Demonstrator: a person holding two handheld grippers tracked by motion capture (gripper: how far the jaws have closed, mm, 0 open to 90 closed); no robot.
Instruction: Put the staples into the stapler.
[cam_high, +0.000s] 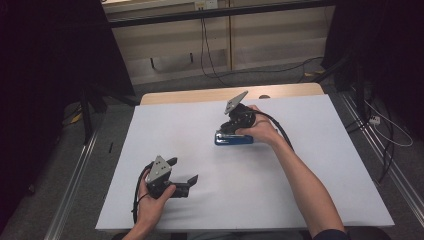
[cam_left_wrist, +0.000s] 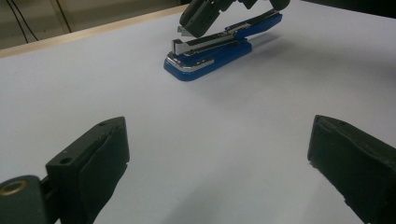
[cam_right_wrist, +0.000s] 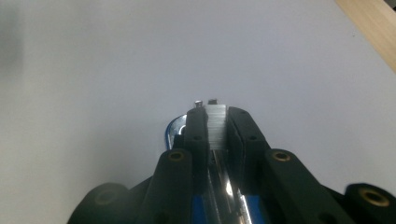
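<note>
Your right gripper (cam_high: 231, 128) is pinching something pale and finely ribbed, likely a strip of staples (cam_right_wrist: 217, 126), between nearly closed jaws, nose tipped down onto the open blue stapler (cam_high: 234, 139) near the middle of the white table (cam_high: 320, 165). The stapler is lying with its long axis running left to right across the table in the high view, directly under that gripper, so your right hand (cam_high: 261, 131) is the nearer one by far. Your left gripper (cam_high: 181, 175) is idling well apart at the near left, jaws spread wide and holding nothing, facing the stapler. The left gripper view is showing the stapler from the side, its blue top arm (cam_left_wrist: 254, 23) hinged up off the metal magazine (cam_left_wrist: 201, 44); the right gripper view is looking straight down the jaws at the strip clamped between the pads.
</note>
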